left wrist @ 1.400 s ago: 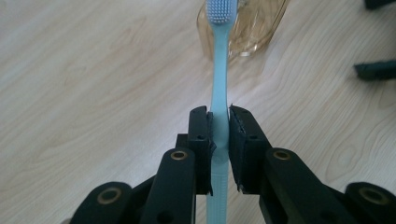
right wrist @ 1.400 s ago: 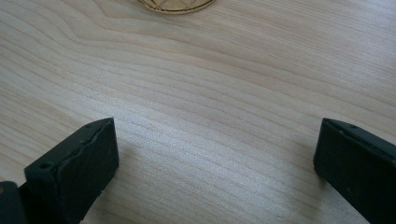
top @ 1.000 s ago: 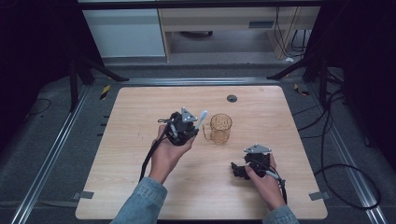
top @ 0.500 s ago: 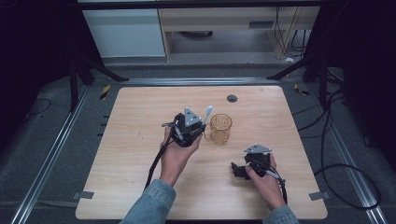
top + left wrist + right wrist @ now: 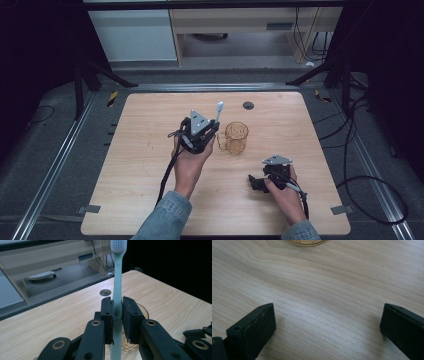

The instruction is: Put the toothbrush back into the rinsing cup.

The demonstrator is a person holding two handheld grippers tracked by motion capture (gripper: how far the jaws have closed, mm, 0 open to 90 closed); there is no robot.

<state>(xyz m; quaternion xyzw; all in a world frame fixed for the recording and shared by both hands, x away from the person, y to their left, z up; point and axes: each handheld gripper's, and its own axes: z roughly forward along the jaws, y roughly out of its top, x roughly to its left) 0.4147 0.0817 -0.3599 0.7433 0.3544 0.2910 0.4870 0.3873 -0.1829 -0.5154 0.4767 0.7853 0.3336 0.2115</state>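
Note:
My left gripper is shut on a pale green toothbrush, held above the table just left of an amber see-through cup. In the left gripper view the toothbrush stands upright between the pads of my left gripper, bristle head at the top. The cup's rim shows behind the right jaw. My right gripper rests low on the wooden table at the front right. In the right gripper view my right gripper is open, with bare wood between the jaws and the cup's base at the top edge.
A round black hole sits in the table behind the cup. Grey floor and metal rails border the table. Cables lie to the right, and a cabinet stands beyond the far edge.
The left hand has turned and shifted slightly toward the cup, lifting the toothbrush head from a slant to upright. The right hand has stayed in place.

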